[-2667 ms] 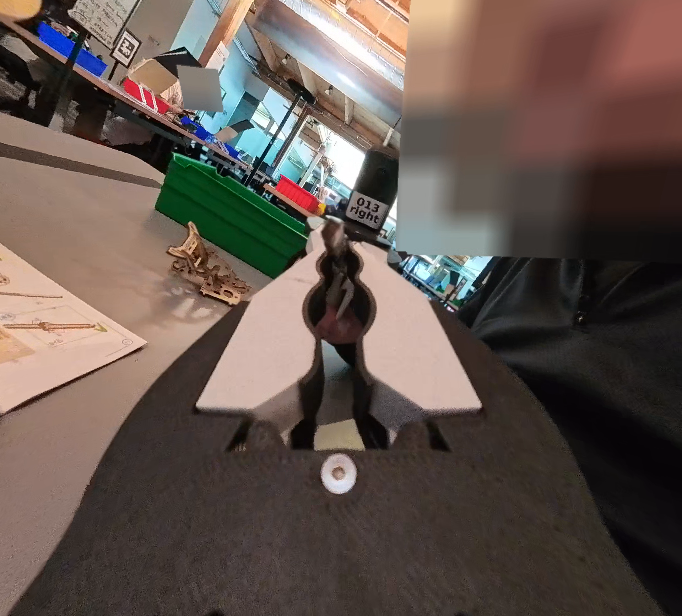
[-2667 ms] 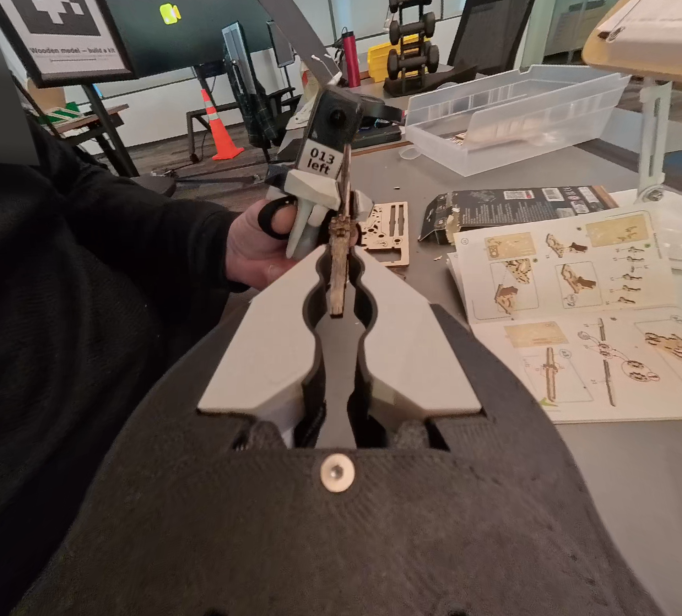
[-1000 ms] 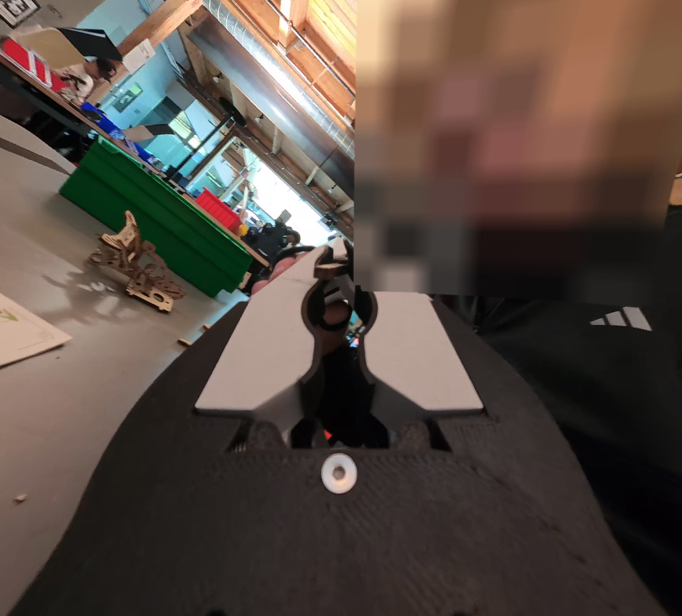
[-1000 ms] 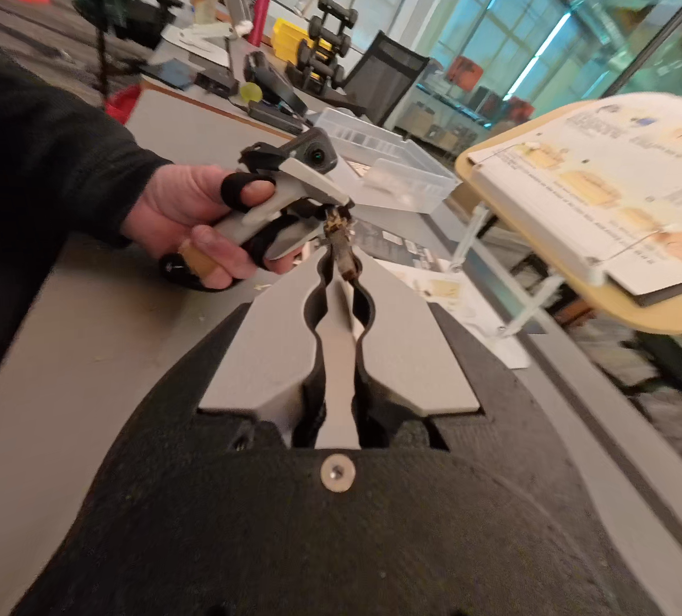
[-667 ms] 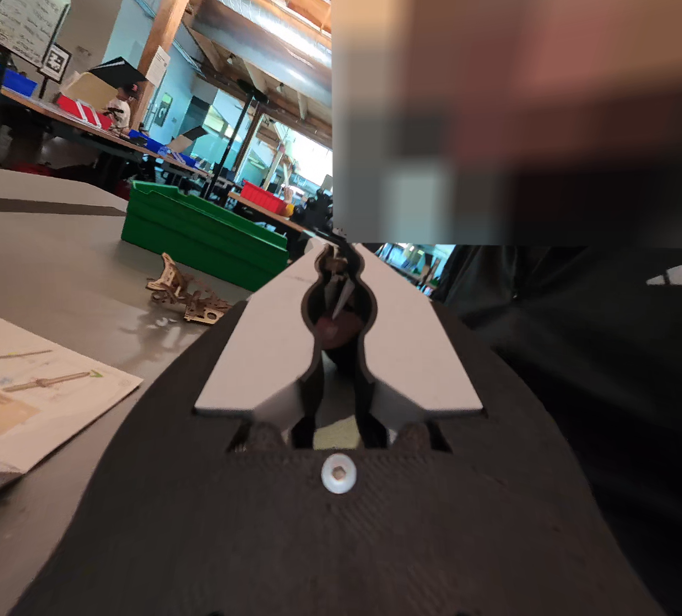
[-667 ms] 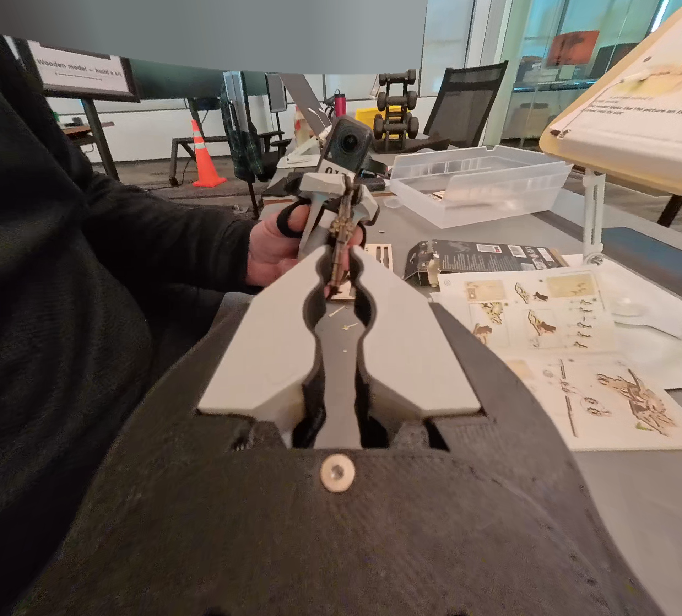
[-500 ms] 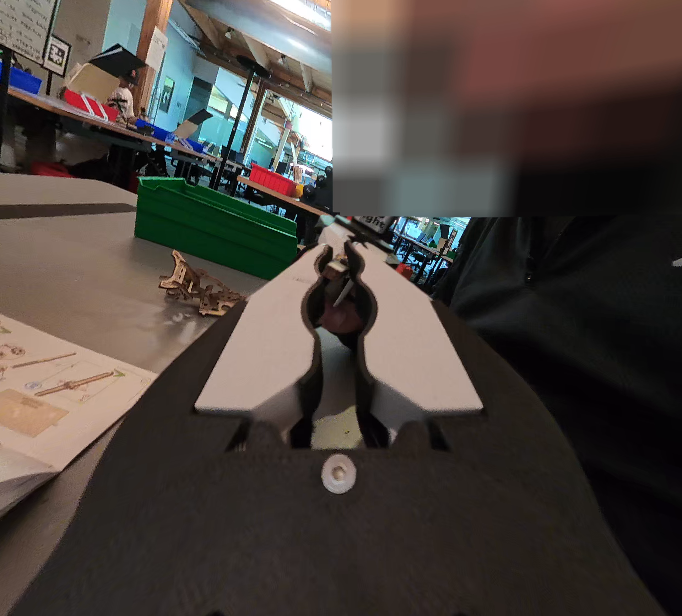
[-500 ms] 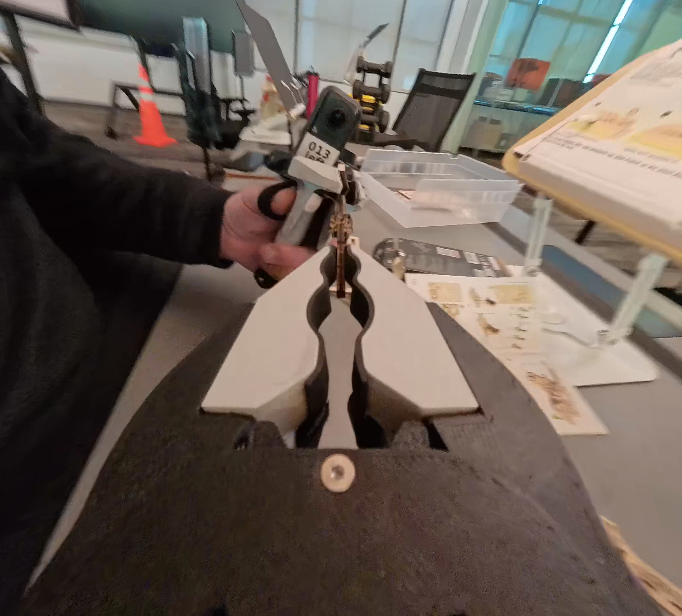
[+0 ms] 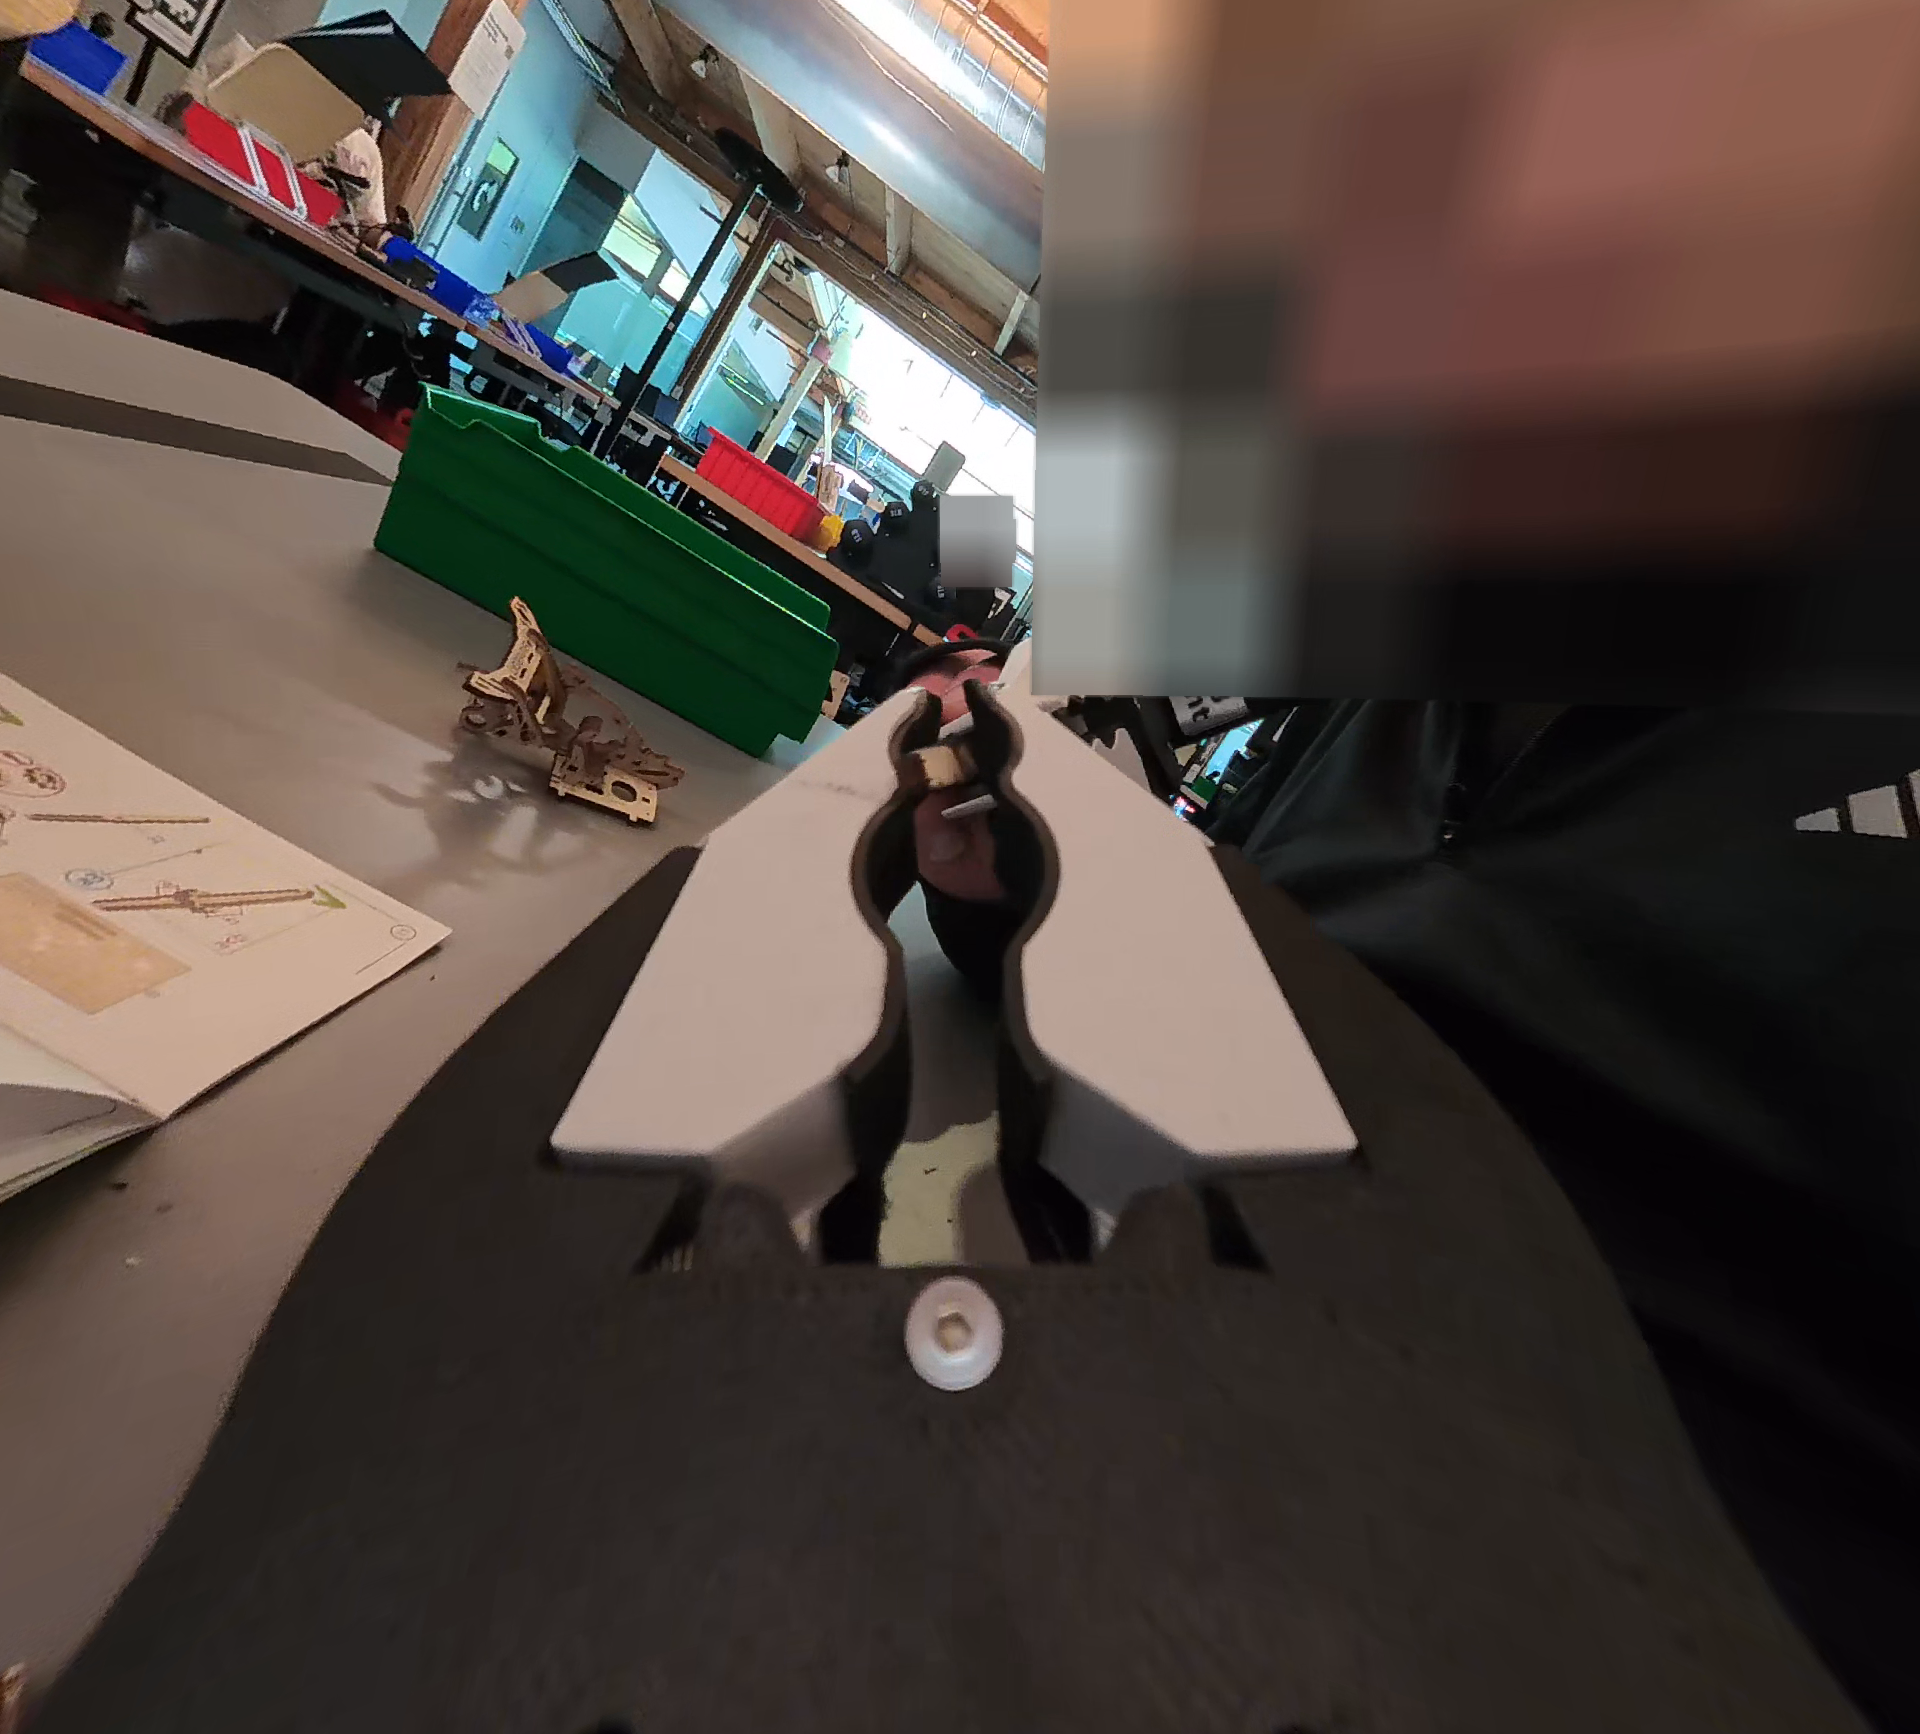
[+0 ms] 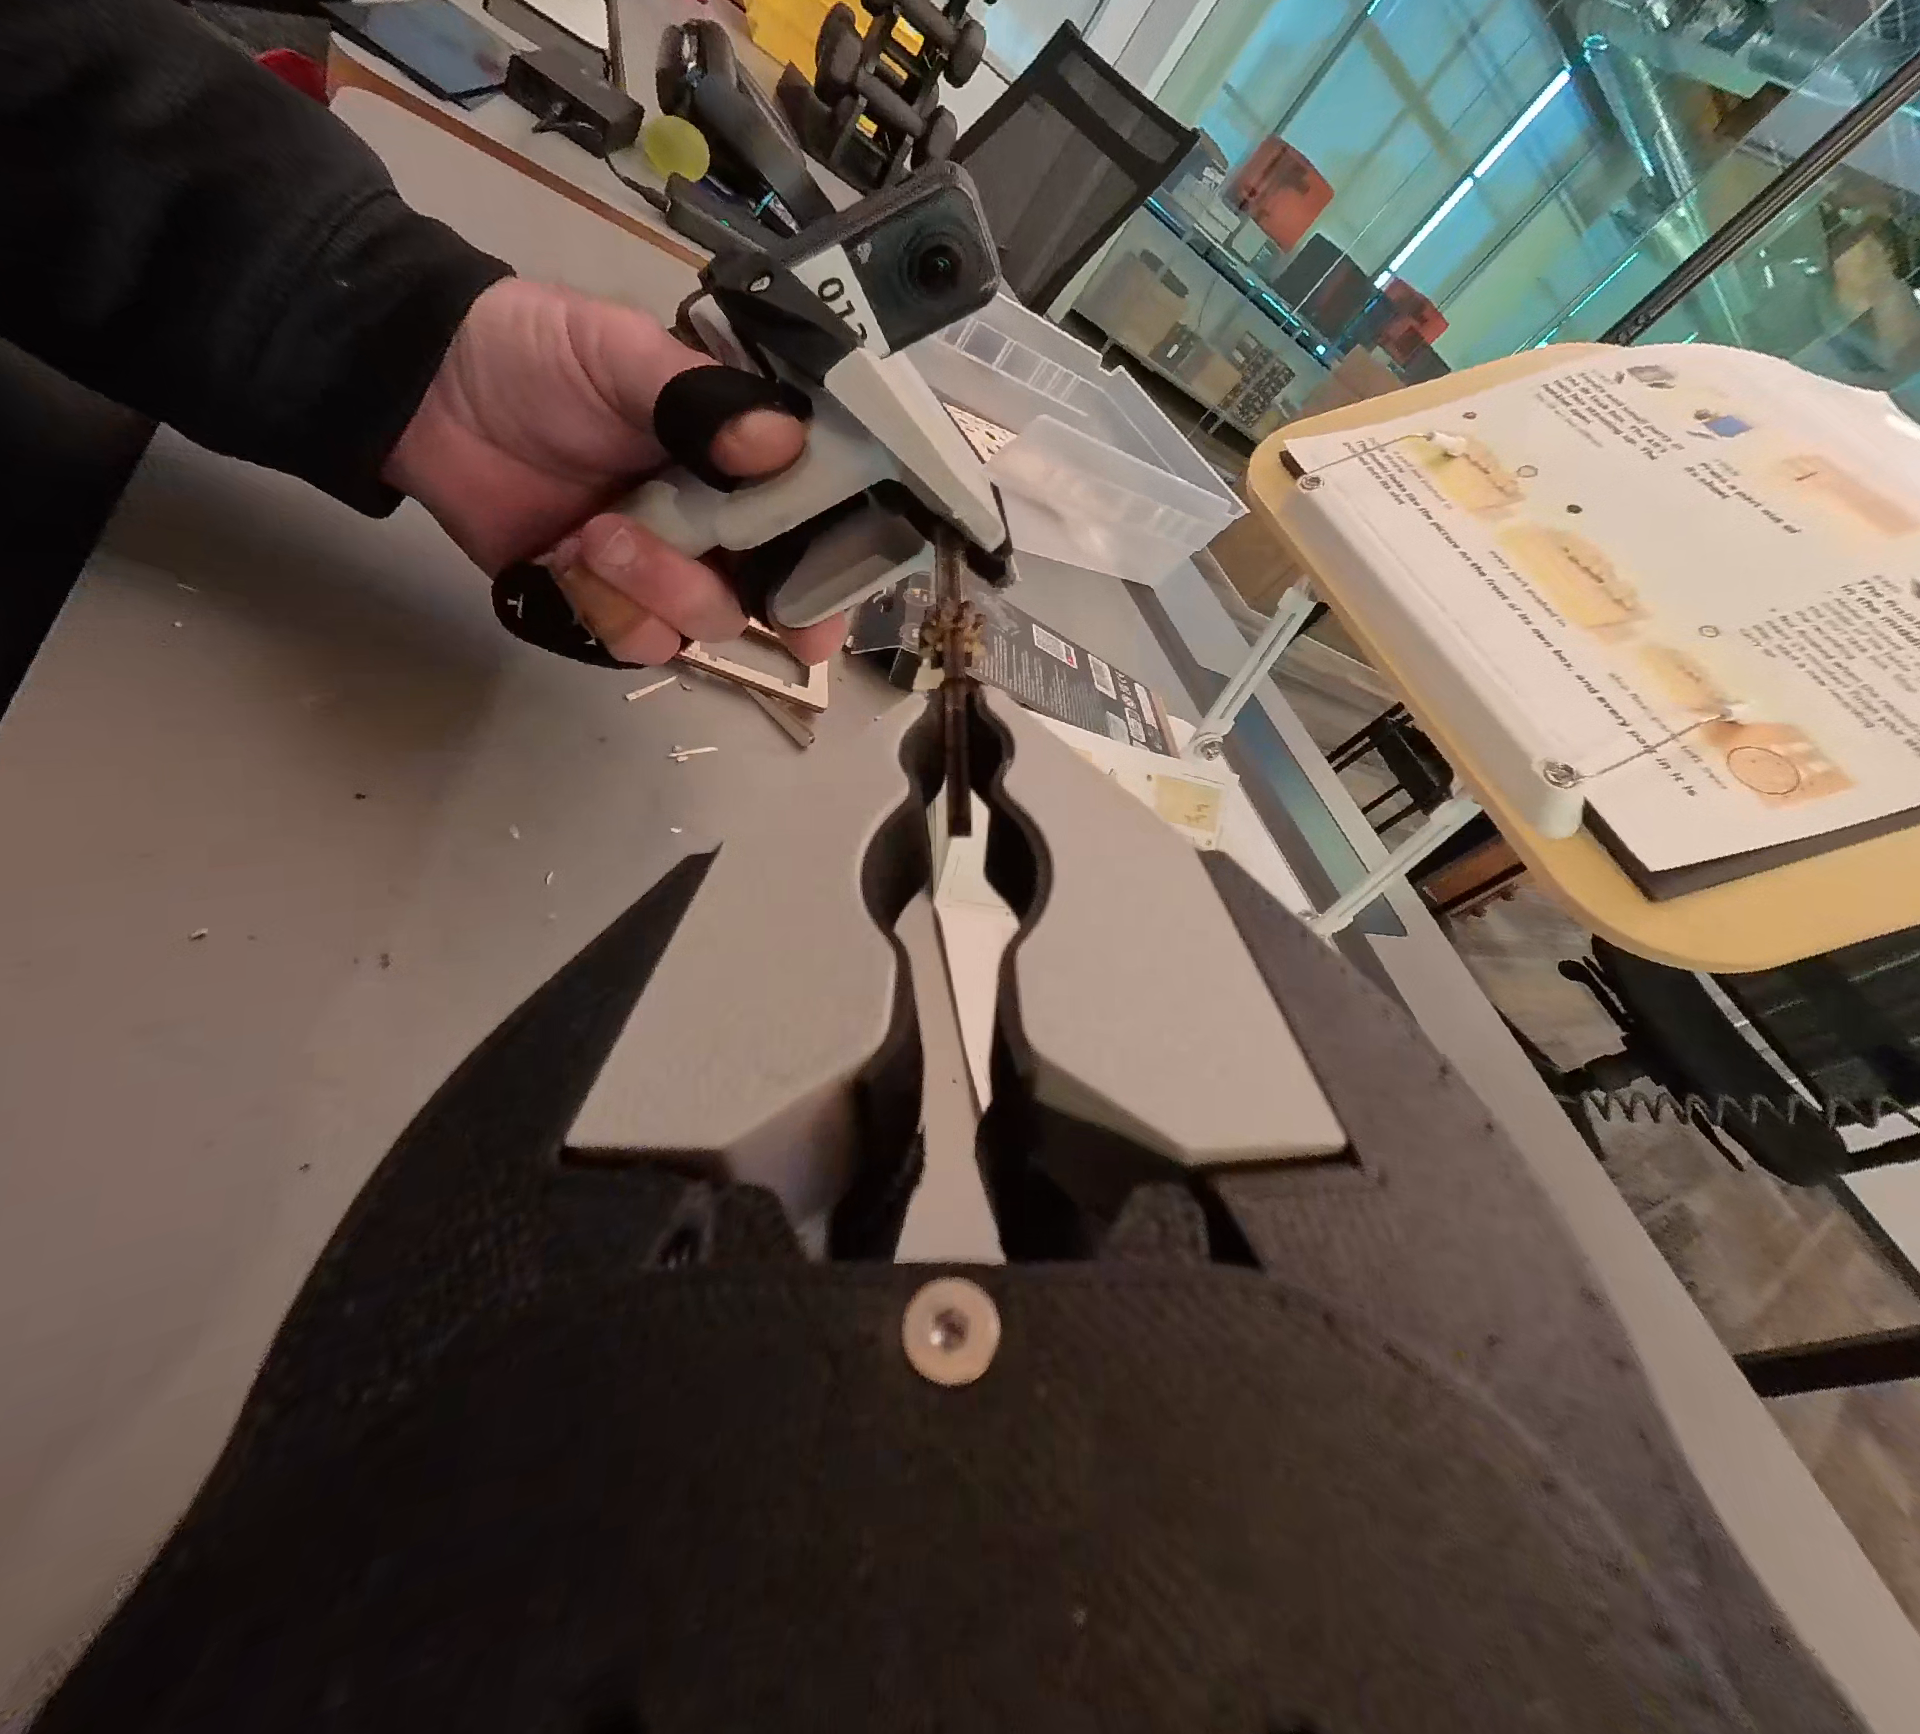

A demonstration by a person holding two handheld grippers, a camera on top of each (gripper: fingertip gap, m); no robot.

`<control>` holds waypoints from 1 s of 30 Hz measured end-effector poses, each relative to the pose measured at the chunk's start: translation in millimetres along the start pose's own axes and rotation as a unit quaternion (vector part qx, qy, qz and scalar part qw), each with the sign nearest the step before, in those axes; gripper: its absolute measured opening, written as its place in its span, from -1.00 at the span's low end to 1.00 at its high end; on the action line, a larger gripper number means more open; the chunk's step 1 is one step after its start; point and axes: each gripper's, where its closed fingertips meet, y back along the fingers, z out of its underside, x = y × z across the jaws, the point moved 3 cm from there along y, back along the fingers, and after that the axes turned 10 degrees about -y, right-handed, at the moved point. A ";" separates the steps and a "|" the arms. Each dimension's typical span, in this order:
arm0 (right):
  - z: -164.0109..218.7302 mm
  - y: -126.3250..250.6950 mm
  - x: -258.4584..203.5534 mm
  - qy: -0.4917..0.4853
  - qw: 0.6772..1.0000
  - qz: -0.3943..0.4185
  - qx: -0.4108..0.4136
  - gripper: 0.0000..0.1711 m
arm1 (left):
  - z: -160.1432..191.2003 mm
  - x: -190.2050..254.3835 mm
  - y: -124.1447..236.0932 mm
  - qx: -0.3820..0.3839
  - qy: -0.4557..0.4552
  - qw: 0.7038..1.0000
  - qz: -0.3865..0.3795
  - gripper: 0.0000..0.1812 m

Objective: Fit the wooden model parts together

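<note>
In the right wrist view my right gripper [image 10: 951,734] is shut on the lower end of a thin wooden axle [image 10: 954,780] that stands up from its tips. A cluster of small wooden parts [image 10: 951,645] sits on the axle just above them. My left gripper [image 10: 961,557], held in a hand [image 10: 540,427], comes in from the upper left and is shut on the axle's top end. In the left wrist view the left gripper [image 9: 948,723] pinches a small pale wooden piece [image 9: 933,765]. A partly built wooden model [image 9: 566,744] lies on the grey table [image 9: 208,645].
A green bin [image 9: 603,562] stands behind the wooden model. An open instruction booklet [image 9: 156,915] lies at the left. A clear plastic tray [image 10: 1091,469], a black card [image 10: 1049,697] and a wooden frame scrap [image 10: 764,676] lie beyond the grippers. An instruction stand [image 10: 1610,604] is at the right.
Both grippers have stayed shut on the axle. The left gripper has tipped over from upright to slant in from the upper left. Both views have tilted.
</note>
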 end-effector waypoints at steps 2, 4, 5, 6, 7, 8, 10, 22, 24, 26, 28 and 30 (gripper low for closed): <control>-0.5 -0.1 -0.3 -0.001 1.000 0.000 0.001 -1.00 | -0.3 0.3 0.1 0.002 0.001 1.000 0.002 -0.94; 0.2 -0.4 -0.7 0.006 1.000 0.002 -0.002 -1.00 | -0.1 0.2 0.4 0.002 0.001 1.000 0.002 -0.94; 0.2 -0.6 -1.0 0.004 1.000 0.001 -0.001 -1.00 | -0.1 0.5 0.7 0.003 0.001 1.000 0.002 -0.95; 0.3 -0.6 -0.8 0.001 1.000 -0.001 0.000 -1.00 | -0.3 1.0 0.8 0.003 0.000 1.000 0.003 -0.95; 0.7 -0.5 -0.2 -0.003 1.000 -0.002 0.001 -1.00 | -0.8 2.0 0.5 0.004 -0.002 1.000 0.003 -0.96; 1.6 -0.7 0.6 -0.008 1.000 -0.004 0.002 -0.99 | -1.8 2.9 0.0 0.002 -0.009 1.000 0.000 -0.96; 9.8 -3.7 2.8 -0.024 1.000 -0.014 -0.009 -0.99 | -3.9 4.5 -1.0 -0.010 -0.031 0.999 -0.014 -0.98; 36.4 -20.6 -17.9 -0.112 0.985 -0.120 -0.053 -0.57 | 11.8 24.1 -20.5 -0.286 -0.221 0.928 -0.092 -0.99; 44.4 -21.7 -21.9 -0.122 0.980 -0.139 -0.078 -0.50 | 16.8 22.9 -21.6 -0.317 -0.240 0.912 -0.103 -0.99; 50.9 -23.5 -24.3 -0.141 0.973 -0.154 -0.096 -0.48 | 22.0 21.6 -22.8 -0.338 -0.246 0.902 -0.108 -0.99; 42.9 -22.8 -23.7 -0.158 0.972 -0.161 -0.068 -0.58 | 30.8 19.6 -24.5 -0.364 -0.250 0.890 -0.109 -0.99; 41.0 -24.3 -22.4 -0.180 0.968 -0.163 -0.056 -0.77 | 40.1 17.4 -27.4 -0.384 -0.252 0.882 -0.108 -0.98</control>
